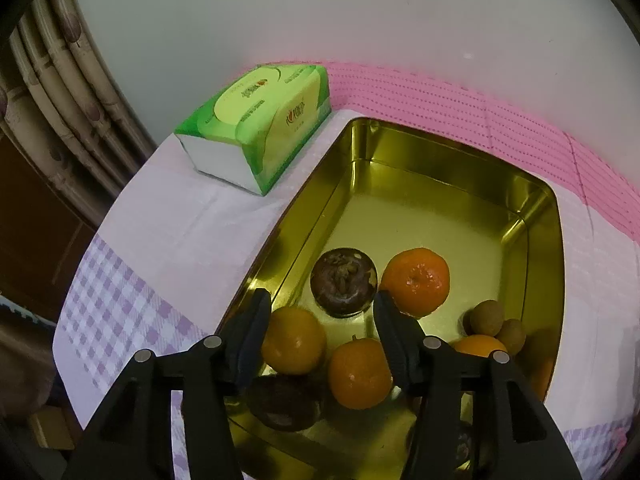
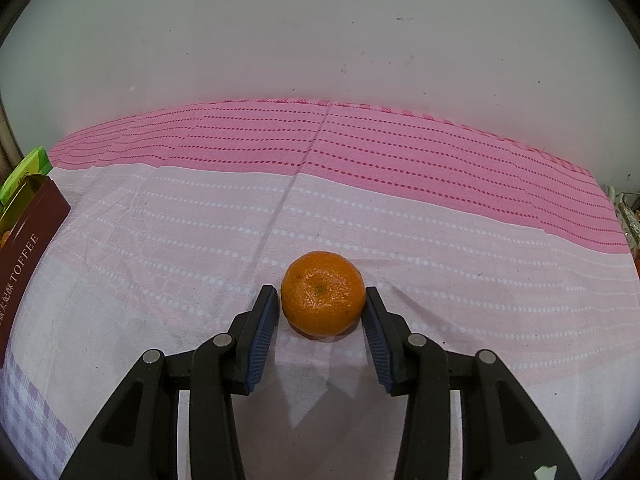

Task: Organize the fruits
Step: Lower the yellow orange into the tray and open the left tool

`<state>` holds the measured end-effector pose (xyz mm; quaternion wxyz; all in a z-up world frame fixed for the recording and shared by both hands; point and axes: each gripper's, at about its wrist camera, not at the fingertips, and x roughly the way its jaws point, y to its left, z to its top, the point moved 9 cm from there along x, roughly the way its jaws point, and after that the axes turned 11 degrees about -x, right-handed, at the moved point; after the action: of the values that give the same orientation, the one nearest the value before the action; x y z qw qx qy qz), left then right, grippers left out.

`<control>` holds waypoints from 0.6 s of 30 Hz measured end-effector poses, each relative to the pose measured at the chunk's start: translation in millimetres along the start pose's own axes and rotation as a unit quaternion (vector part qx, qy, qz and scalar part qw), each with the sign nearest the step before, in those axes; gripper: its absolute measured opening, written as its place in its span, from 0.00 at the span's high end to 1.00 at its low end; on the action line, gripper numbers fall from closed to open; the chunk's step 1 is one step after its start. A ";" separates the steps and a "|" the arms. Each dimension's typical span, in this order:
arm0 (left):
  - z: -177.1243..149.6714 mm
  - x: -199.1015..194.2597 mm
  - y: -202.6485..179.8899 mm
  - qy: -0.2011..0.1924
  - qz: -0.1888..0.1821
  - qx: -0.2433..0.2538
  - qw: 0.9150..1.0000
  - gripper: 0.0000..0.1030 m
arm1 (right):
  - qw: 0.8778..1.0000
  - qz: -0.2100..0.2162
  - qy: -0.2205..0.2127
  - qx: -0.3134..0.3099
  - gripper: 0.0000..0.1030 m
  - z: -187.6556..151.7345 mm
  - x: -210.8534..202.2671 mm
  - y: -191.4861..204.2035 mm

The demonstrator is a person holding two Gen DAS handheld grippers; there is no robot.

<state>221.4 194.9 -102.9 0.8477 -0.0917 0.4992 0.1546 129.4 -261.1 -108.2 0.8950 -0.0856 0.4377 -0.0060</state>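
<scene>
A gold tin (image 1: 536, 216) lies open on the table and holds several tangerines (image 1: 416, 280), two dark mangosteens (image 1: 344, 280) and small brown longans (image 1: 486, 318). My left gripper (image 1: 322, 300) is open and empty, hovering over the near end of the tin above the fruit. In the right wrist view a lone tangerine (image 2: 323, 300) sits on the pink cloth (image 2: 360, 216). My right gripper (image 2: 322, 300) is open with its jaws on either side of that tangerine, close to it or just touching.
A green tissue pack (image 1: 260, 128) lies left of the tin. The tin's dark red side, marked TOFFEE (image 2: 28, 264), shows at the left edge of the right wrist view. A white wall (image 2: 320, 32) stands behind the table. A curtain (image 1: 60, 80) hangs at far left.
</scene>
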 end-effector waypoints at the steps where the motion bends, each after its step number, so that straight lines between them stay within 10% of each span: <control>1: 0.5 -0.7 0.3 -0.001 0.001 0.001 1.000 0.47 | 1.000 0.000 0.000 0.000 0.60 0.1 0.3 0.0; 18: 2.0 -14.3 3.2 -0.013 -0.006 0.002 1.000 0.35 | 1.000 0.000 0.000 0.000 0.60 -0.2 0.2 -0.1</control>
<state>215.4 196.1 -89.4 0.8553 -0.0909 0.4874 0.1501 129.4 -261.2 -108.5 0.8949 -0.0857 0.4379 -0.0062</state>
